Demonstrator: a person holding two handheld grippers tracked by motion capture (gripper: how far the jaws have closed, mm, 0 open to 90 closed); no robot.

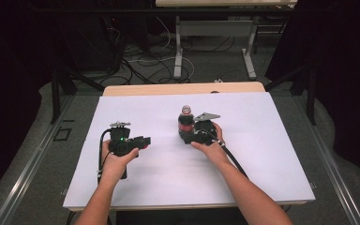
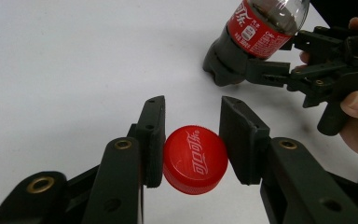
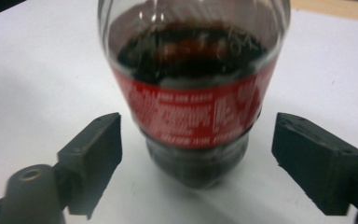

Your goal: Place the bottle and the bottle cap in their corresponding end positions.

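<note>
A cola bottle point(image 1: 185, 121) with a red label and dark drink stands upright without its cap near the middle of the white table top. My right gripper point(image 1: 188, 134) lies low at its base with the jaws open on either side; in the right gripper view the bottle point(image 3: 193, 107) stands between the pads point(image 3: 95, 154) with a gap at each side. My left gripper point(image 1: 143, 141) rests on the table to the left. It is shut on the red bottle cap point(image 2: 195, 158), which lies flat between its jaws. The bottle point(image 2: 256, 28) and the right gripper point(image 2: 279, 53) stand beyond it.
A white sheet point(image 1: 262, 154) covers the table, with the wooden edge point(image 1: 183, 88) bare at the back. Behind the table are a metal desk frame point(image 1: 178, 51) and loose cables point(image 1: 140, 61) on the floor.
</note>
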